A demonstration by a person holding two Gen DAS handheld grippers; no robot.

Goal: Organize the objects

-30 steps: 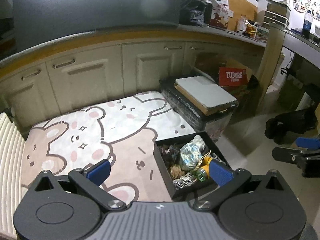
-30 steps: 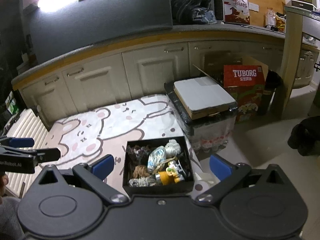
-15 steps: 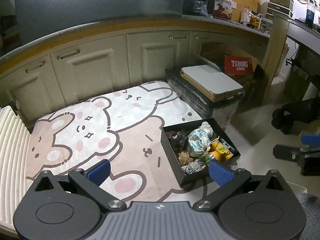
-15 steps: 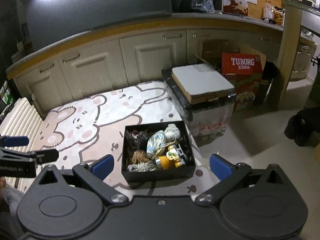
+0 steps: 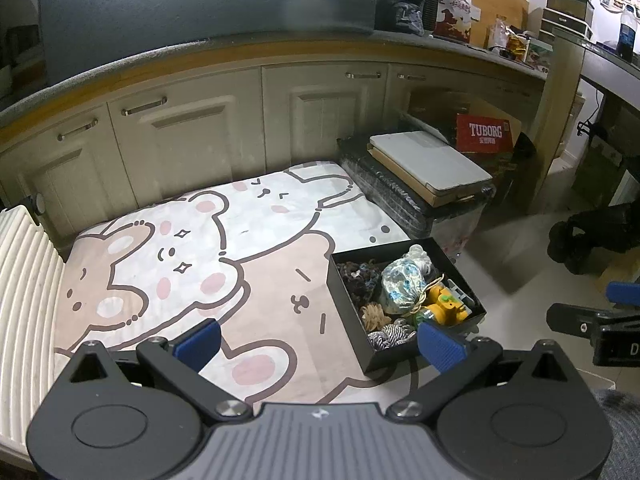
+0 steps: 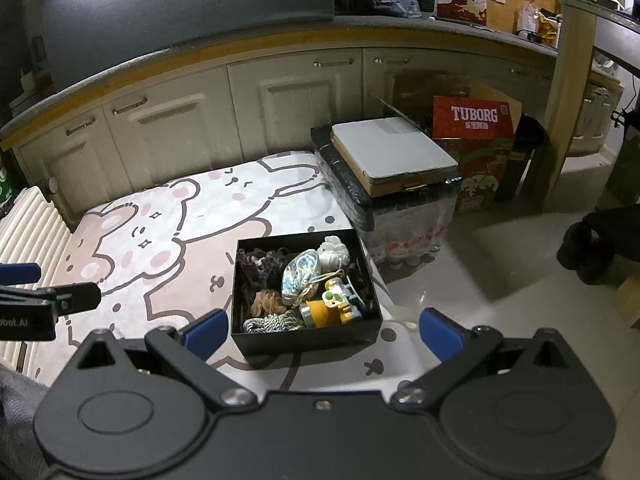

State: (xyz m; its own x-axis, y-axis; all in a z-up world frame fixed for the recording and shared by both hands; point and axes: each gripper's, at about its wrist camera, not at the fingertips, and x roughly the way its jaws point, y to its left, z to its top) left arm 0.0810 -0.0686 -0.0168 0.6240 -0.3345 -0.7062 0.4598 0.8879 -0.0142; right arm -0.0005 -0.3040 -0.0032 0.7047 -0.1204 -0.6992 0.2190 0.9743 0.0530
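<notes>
A black open box (image 6: 306,338) (image 5: 344,296) sits on the right part of a bear-print mat (image 5: 200,248) (image 6: 160,248). It holds several small things: a yellow toy (image 6: 324,312) (image 5: 442,308), a blue-white bundle (image 6: 300,274) (image 5: 400,284), a white cloth ball (image 6: 334,250), dark yarn (image 6: 260,264) and striped rope (image 6: 272,322). My left gripper (image 5: 318,344) is open and empty, above the mat left of the box. My right gripper (image 6: 320,330) is open and empty, held above the box's near side.
A wrapped black crate with a flat grey carton (image 6: 392,152) (image 5: 430,164) stands right of the mat. A red Tuborg box (image 6: 474,120) is behind it. Cream cabinets (image 5: 200,136) run along the back. A white ribbed panel (image 5: 24,280) lies left. A dark bundle (image 6: 600,248) lies on the floor right.
Both grippers have pulled back and risen, so the box and mat look smaller and farther off. Both stay open. Nothing in the box has moved.
</notes>
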